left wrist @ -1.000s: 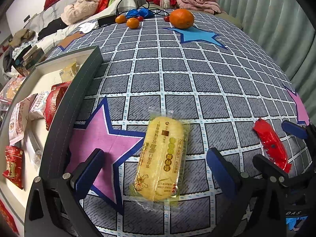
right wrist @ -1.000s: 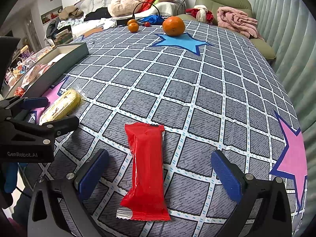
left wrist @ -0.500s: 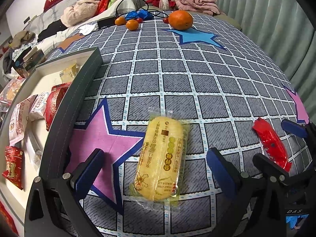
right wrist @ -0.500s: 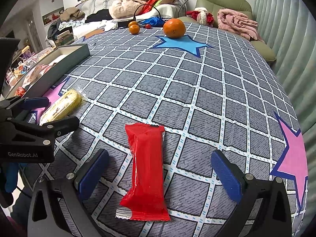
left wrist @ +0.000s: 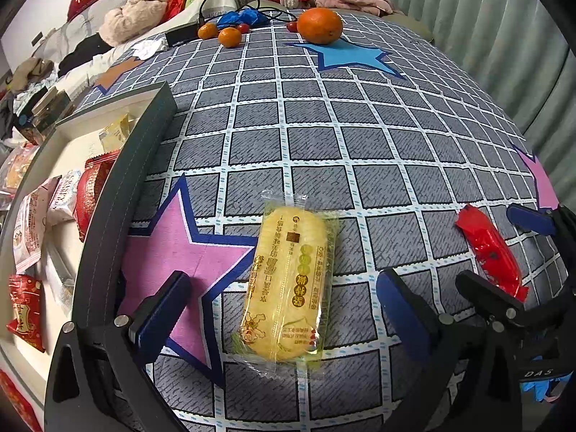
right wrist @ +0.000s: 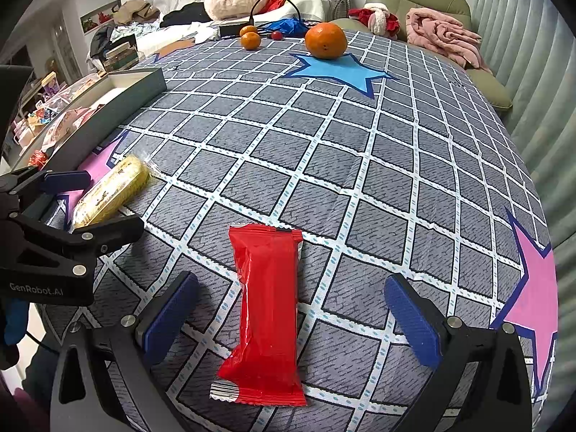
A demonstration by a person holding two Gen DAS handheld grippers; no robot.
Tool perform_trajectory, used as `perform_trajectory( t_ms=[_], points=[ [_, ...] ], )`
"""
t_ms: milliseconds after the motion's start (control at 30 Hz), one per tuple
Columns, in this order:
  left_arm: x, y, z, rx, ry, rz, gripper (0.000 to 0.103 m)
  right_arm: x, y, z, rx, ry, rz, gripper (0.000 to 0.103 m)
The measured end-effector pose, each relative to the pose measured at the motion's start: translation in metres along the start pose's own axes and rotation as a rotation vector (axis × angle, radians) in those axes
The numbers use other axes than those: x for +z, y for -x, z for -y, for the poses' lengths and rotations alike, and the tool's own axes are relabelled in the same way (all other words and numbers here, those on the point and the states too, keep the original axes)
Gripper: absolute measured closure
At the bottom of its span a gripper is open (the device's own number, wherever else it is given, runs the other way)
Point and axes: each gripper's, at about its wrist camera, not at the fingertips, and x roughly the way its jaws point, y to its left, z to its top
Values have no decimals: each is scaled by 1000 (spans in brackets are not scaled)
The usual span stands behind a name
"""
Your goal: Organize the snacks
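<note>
A yellow wrapped snack [left wrist: 288,280] lies on the grey checked tablecloth, between the open fingers of my left gripper [left wrist: 284,309]. It also shows in the right wrist view [right wrist: 111,190]. A red wrapped snack [right wrist: 268,309] lies between the open fingers of my right gripper [right wrist: 291,316]; it shows at the right of the left wrist view [left wrist: 489,252]. Neither gripper touches its snack. A dark-rimmed tray [left wrist: 118,194] at the left holds several snack packets.
A large orange [left wrist: 319,25] and two small oranges [left wrist: 230,36] sit at the far end of the table, next to a black cable and blue bag. Clothes and cushions lie beyond. A curtain hangs on the right.
</note>
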Motion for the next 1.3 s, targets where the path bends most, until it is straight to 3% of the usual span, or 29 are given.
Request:
perform_trajectory(
  t_ms=[333, 433, 467, 533, 567, 600, 767, 1067, 1300],
  points=[
    [0, 0, 1, 4, 6, -18, 2, 11, -6, -1, -7, -11, -82, 0],
    [1, 4, 5, -8, -11, -31, 15, 13, -4, -3, -9, 1, -91, 10],
    [1, 6, 8, -20, -22, -31, 19, 13, -2, -4, -7, 5, -89, 19],
    [0, 10, 14, -38, -47, -27, 41, 16, 2, -6, 0, 14, -84, 42],
    [1, 12, 18, -44, -58, -24, 51, 17, 4, -6, 7, 15, -83, 66],
    [0, 14, 20, -49, -68, -21, 64, 17, 5, -7, 12, 12, -85, 75],
    [-7, 19, 21, -59, -69, -16, 64, 12, 11, 4, 147, -105, -91, 78],
    [-8, 48, -4, -96, -8, 53, 64, 15, 20, 7, 205, -192, -103, 78],
    [-9, 69, -23, -102, 24, 105, 64, 30, 24, -11, 218, -168, -97, 79]
  ],
)
